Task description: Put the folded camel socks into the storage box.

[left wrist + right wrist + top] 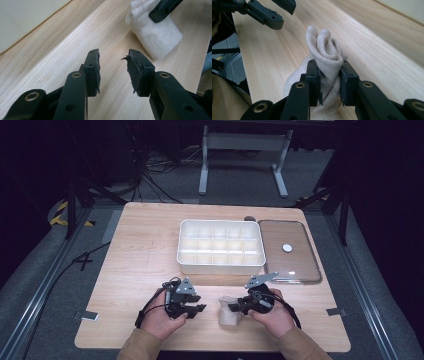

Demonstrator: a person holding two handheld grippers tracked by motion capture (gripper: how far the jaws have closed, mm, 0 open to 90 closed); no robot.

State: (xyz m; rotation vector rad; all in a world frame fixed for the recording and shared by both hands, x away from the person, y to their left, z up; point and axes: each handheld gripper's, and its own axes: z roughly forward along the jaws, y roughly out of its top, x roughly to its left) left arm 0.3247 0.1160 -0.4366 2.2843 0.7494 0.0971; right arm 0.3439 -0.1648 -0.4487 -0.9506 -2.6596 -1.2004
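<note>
**Near the front edge: one rolled sock gripped, the organizer not yet filled**

Near the front edge of the tabletop (140, 245), your right tongs (329, 82) were clamped around a rolled cream sock (325, 53), the pads pinching its bundled middle while the curled end stood up above the jaws. From the high view the sock (229, 311) sat low over the wood between your two hands, just beside the right tongs (239, 307); whether it touched the wood or hung just clear of it could not be told.

Your left tongs (113, 72) stood apart with a clear gap and nothing between them, one pad (132, 70) frayed at its edge. They pointed toward the sock (156, 35) but were not touching it. In the high view the left tongs (199, 309) lay near your left hand's side of the front edge.

Farther back, the white divided organizer (220, 267) sat mid-table, and every compartment that could be made out looked empty. Its clear lid (290, 267) lay flat, touching the organizer's right side, already off.

By my judgement you were early in the job: the box was open and the sock was rolled and secured, but it was well apart from the compartments. Carrying it over, dropping it into a cell and closing the lid all remained
</note>
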